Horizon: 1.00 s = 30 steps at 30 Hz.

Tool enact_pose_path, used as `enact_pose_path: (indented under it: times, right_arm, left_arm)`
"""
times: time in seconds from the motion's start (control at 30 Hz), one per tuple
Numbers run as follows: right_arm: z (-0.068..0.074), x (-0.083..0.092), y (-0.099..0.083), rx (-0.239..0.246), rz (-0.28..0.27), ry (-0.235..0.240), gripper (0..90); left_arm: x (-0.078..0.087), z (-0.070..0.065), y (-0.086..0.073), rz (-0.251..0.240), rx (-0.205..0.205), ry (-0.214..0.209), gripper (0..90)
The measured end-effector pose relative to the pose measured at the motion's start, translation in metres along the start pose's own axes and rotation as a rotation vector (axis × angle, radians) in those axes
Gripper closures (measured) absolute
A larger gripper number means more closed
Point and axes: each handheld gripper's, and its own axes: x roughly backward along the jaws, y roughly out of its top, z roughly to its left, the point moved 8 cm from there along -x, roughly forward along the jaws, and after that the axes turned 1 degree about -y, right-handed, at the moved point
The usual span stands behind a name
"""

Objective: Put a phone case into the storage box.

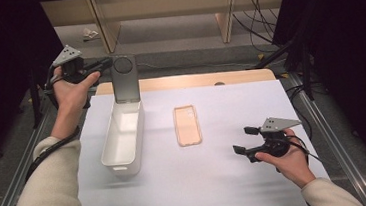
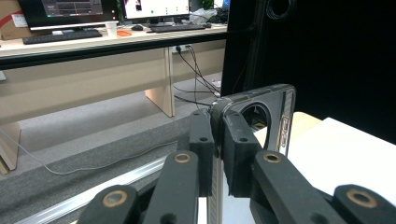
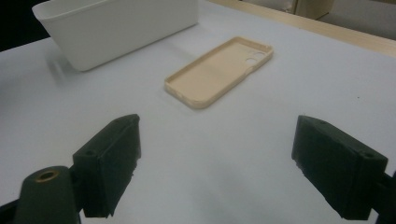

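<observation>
My left gripper (image 1: 103,66) is shut on the upper edge of a dark grey phone (image 1: 124,79), which it holds upright above the far end of a white bin (image 1: 123,138). In the left gripper view the jaws pinch the phone (image 2: 271,114) by its side edge, next to the round camera ring. A beige phone case (image 1: 187,125) lies open side up on the white table top, to the right of the bin. My right gripper (image 1: 242,139) rests low over the table at the near right, open, with nothing between its jaws. The case (image 3: 219,70) and the bin (image 3: 116,28) lie beyond those jaws.
The white sheet (image 1: 228,179) covers the table, with a wooden strip (image 1: 189,81) along its far edge. Metal rails (image 1: 323,126) run down both sides. Cables (image 1: 259,21) and desk legs stand on the floor beyond.
</observation>
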Motion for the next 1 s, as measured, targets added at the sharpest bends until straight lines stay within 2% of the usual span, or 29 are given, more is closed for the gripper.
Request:
enact_pose_path:
  times: [0.5,1.0]
  right_arm:
    - [0.000,0.000,0.000,0.001,-0.002,0.002,16.5]
    - [0.000,0.000,0.000,-0.002,-0.003,0.002,16.5]
  left_arm:
    - [-0.011,0.011,-0.016,0.024,0.004,0.021,82.4]
    - [-0.018,0.020,-0.024,0.040,0.004,0.032,82.4]
